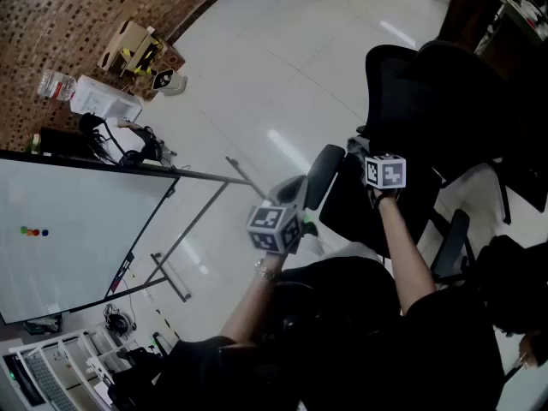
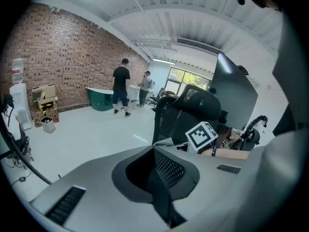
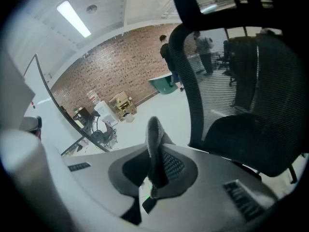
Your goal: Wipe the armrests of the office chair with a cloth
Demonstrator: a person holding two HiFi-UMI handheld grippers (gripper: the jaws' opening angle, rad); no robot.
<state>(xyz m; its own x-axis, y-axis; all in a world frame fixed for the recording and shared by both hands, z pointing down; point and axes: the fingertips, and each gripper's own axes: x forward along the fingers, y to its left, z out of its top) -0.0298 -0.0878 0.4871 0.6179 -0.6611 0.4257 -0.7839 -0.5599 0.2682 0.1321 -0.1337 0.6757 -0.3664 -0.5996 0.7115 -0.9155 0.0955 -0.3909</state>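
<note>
Right gripper (image 3: 154, 175) fingers pinch the cloth (image 3: 154, 139), left gripper (image 2: 161, 178) fingers closed empty; armrests (image 1: 324, 174) apparently await wiping.

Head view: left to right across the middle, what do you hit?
whiteboard → left gripper → first armrest → right gripper, holding the cloth → second armrest

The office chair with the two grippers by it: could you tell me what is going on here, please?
A person holds a gripper in each hand beside a black office chair. The right gripper is shut on a grey cloth, held up in front of the mesh backrest. The left gripper is shut with nothing in it. Both are near the armrest, but no view shows the cloth touching it.
</note>
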